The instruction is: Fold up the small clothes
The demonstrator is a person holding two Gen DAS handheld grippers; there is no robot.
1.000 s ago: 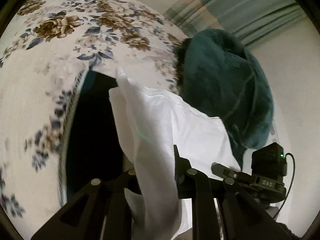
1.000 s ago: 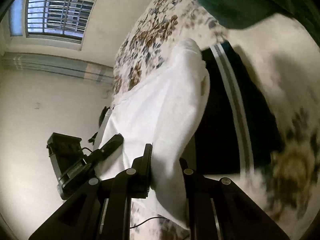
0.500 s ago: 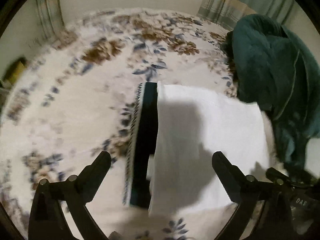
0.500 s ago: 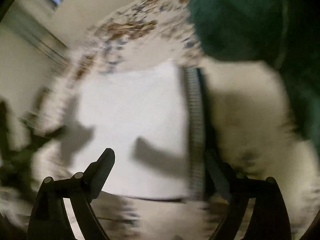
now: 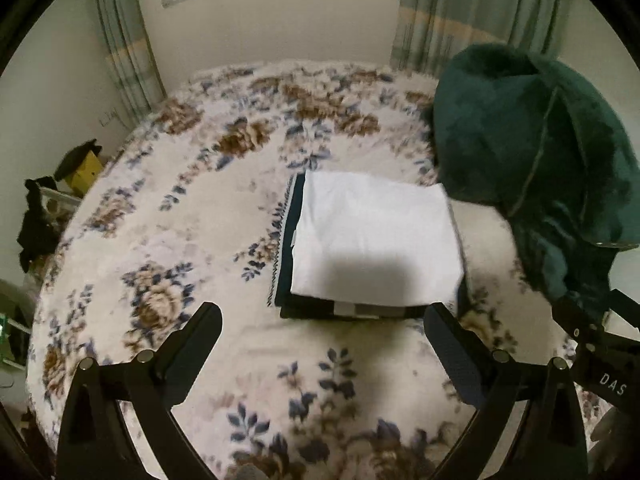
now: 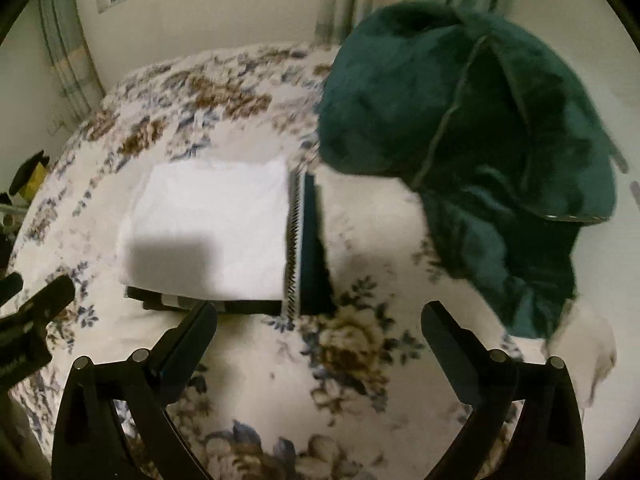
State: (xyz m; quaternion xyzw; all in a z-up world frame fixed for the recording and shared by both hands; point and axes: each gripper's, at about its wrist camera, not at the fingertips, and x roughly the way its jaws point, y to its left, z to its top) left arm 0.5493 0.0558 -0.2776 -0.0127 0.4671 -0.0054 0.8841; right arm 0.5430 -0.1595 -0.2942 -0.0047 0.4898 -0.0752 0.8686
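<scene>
A folded white garment [image 5: 376, 236] lies flat on top of a folded dark garment with striped trim [image 5: 286, 248] on the floral bedspread [image 5: 180, 240]. The stack also shows in the right wrist view, white piece [image 6: 208, 232] on the dark one [image 6: 314, 256]. My left gripper [image 5: 320, 344] is open and empty, held back from the stack's near edge. My right gripper [image 6: 320, 340] is open and empty, also short of the stack. The right gripper's body shows at the lower right of the left wrist view [image 5: 600, 360].
A rumpled dark green blanket [image 5: 540, 168] lies heaped right of the stack, also in the right wrist view [image 6: 480, 140]. A wall with a window and curtains [image 5: 460, 12] stands behind the bed. Dark and yellow items [image 5: 76, 168] sit beyond the bed's left edge.
Both grippers were shut on the white garment a second ago. They let go, opened wide, and drew back; the white garment now lies folded on the dark one.
</scene>
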